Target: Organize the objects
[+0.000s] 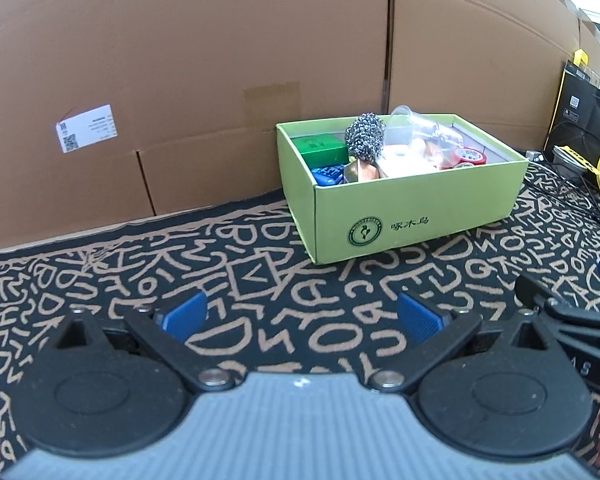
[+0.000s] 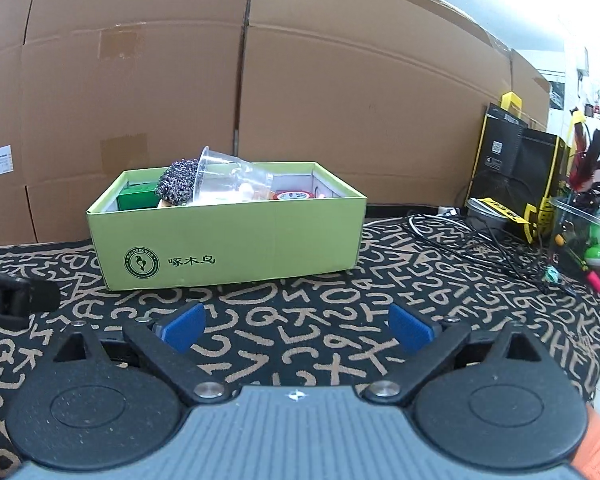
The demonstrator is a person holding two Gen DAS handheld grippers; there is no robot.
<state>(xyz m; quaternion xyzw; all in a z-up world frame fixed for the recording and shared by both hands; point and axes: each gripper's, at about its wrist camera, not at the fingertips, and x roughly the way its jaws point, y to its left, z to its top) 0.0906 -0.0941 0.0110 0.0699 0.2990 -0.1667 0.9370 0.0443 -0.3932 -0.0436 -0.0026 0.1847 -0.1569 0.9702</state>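
A light green cardboard box [image 1: 412, 208] stands on the patterned cloth, also in the right wrist view [image 2: 228, 244]. It holds a steel wool scourer [image 1: 365, 137] [image 2: 176, 187], a clear plastic cup [image 1: 416, 122] [image 2: 228, 180] on its side, a green box [image 1: 320, 148], a blue item [image 1: 328, 174], a copper-coloured object [image 1: 362, 170] and red tape [image 1: 470, 157] [image 2: 294, 195]. My left gripper [image 1: 300, 316] is open and empty, well short of the box. My right gripper [image 2: 296, 326] is open and empty, also short of it.
Tall cardboard cartons [image 1: 220, 80] wall off the back. Black-and-yellow boxes [image 2: 516, 160] and cables [image 2: 460, 236] lie at the right. A clear container [image 2: 584, 236] of small colourful items stands at the far right. The black-and-tan patterned cloth [image 1: 260, 280] covers the table.
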